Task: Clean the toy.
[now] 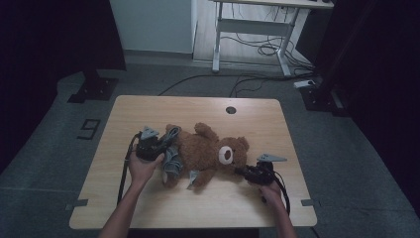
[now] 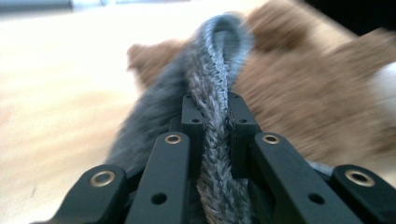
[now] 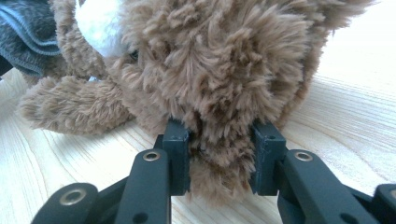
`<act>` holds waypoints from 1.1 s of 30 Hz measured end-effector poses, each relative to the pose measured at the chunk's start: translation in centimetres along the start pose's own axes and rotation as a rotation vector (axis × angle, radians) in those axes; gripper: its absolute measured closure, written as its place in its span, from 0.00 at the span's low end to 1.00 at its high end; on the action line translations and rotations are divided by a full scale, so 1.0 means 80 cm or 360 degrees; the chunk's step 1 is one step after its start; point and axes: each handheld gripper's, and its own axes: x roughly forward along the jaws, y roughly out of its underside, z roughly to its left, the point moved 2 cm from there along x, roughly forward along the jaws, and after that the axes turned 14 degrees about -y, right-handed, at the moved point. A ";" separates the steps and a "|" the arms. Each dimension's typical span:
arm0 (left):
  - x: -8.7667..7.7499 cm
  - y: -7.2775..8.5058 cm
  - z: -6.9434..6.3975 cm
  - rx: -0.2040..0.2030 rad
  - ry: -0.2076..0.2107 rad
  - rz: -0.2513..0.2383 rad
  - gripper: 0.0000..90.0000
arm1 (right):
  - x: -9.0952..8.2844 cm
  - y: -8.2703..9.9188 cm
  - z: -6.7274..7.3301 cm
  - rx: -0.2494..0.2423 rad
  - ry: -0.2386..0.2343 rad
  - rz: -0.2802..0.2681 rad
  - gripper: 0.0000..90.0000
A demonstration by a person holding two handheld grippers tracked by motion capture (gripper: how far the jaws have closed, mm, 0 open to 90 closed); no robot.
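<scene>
A brown teddy bear [image 1: 205, 152] lies on its back across the middle of the wooden table [image 1: 148, 111], head to the right, white muzzle up. A grey knitted garment [image 1: 172, 157] is bunched over its lower body and legs. My left gripper [image 1: 159, 147] is shut on that grey knitted garment [image 2: 215, 88], whose folded edge stands up between the jaws, with the brown fur [image 2: 308, 98] behind it. My right gripper [image 1: 241, 171] is shut on the teddy bear's ear [image 3: 219, 154] at the head's near side; brown fur bulges between the pads.
A round cable hole [image 1: 231, 109] sits near the table's far edge. Beyond the table stand a white desk frame [image 1: 252, 29] with loose cables on the floor and dark stands at both sides. Bare wood lies in front of the bear and at the left.
</scene>
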 end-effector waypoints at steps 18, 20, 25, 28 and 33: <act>0.063 -0.014 -0.169 0.0307 0.0278 0.0121 0.89 | 0.000 0.001 0.000 -0.0002 0.0001 0.0003 0.73; 0.060 -0.018 -0.164 0.0332 0.0243 0.0116 0.89 | 0.000 0.001 0.000 -0.0002 -0.0002 0.0003 0.73; 0.054 -0.024 -0.146 0.0310 0.0207 0.0100 0.90 | 0.000 0.001 0.001 0.0003 0.0001 0.0004 0.73; 0.049 -0.028 -0.127 0.0272 0.0166 0.0072 0.90 | 0.000 0.001 0.001 0.0005 -0.0004 0.0004 0.73; 0.048 -0.037 -0.081 0.0173 0.0059 0.0076 0.89 | 0.000 0.001 0.000 0.0004 -0.0004 0.0001 0.73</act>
